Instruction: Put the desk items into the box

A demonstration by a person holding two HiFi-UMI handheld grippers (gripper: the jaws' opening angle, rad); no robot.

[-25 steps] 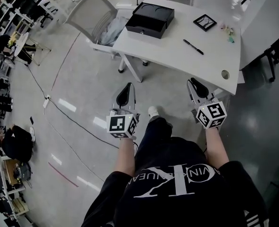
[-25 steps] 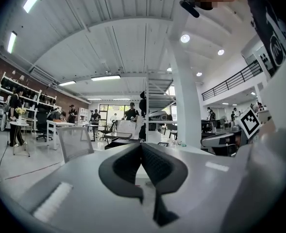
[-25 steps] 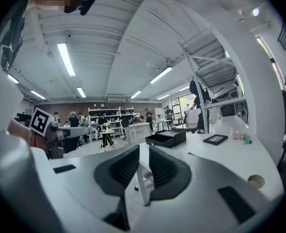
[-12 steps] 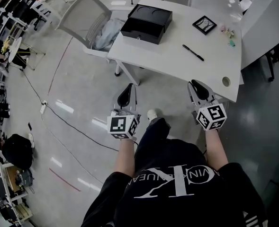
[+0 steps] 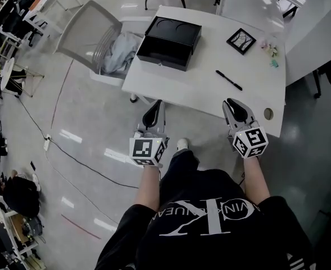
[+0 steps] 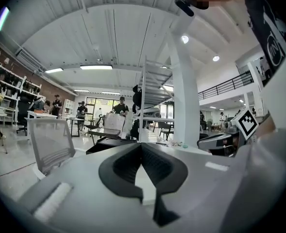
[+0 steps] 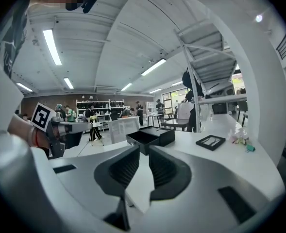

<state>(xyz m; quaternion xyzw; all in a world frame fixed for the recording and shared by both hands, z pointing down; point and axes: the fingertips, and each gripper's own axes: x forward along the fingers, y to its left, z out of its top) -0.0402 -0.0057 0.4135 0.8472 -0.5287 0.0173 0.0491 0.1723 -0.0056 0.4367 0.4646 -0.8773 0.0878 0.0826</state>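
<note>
Black pen [image 5: 229, 80]: lies diagonally on white worktop [image 5: 182, 80]
Left gripper [image 6: 142, 145]: jaws together, empty
Right gripper [image 7: 144, 147]: jaws barely apart, empty

- The small pale items [image 5: 269, 43] at the far right corner of the table [image 5: 199, 89] are too small to identify.
- What the black frame [image 5: 241, 40] holds cannot be made out.
- The inside of the black box [image 5: 169, 42] is hidden in the head view.
- The table's left edge partly covers the cloth bundle [image 5: 116, 52] on the chair [image 5: 86, 30].
- In the left gripper view, the left tongs [image 6: 142, 145] block most of the table.
</note>
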